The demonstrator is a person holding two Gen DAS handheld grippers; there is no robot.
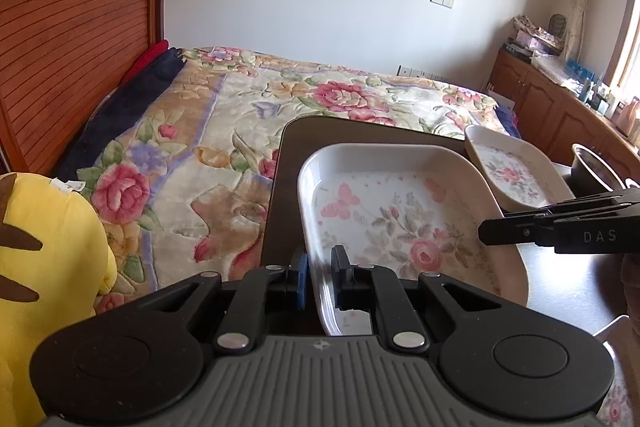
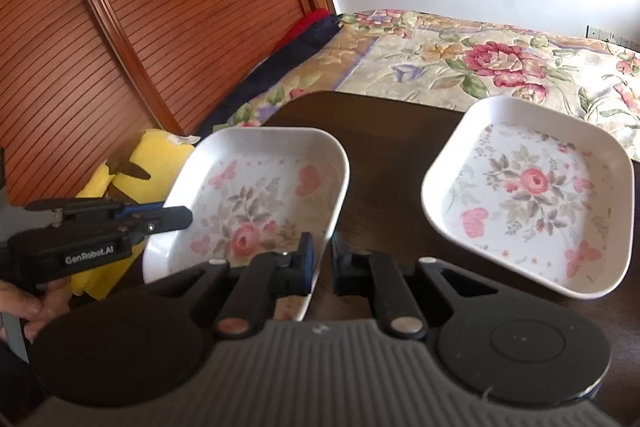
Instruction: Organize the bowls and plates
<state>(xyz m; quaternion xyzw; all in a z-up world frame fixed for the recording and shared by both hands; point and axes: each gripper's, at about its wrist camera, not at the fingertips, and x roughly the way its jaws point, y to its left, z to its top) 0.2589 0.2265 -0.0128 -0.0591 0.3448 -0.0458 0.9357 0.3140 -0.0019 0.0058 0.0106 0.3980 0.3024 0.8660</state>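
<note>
A white square plate with a pink flower print [image 1: 400, 211] [image 2: 260, 195] is held over the dark table [image 1: 288, 155] between both grippers. My left gripper [image 1: 320, 277] is shut on its near left rim, and the right wrist view shows it side-on as the left gripper [image 2: 186, 217]. My right gripper [image 2: 322, 261] is shut on the plate's right rim; in the left wrist view the right gripper [image 1: 486, 231] reaches in from the right. A second matching plate [image 1: 516, 171] [image 2: 532, 195] lies on the table to the right, apart from the first.
A metal bowl [image 1: 592, 163] stands beyond the second plate at the table's right side. A yellow plush toy [image 1: 48, 259] [image 2: 148, 167] sits left of the table on the flowered bed [image 1: 240, 115]. A slatted wooden headboard [image 2: 160, 7] rises at the left.
</note>
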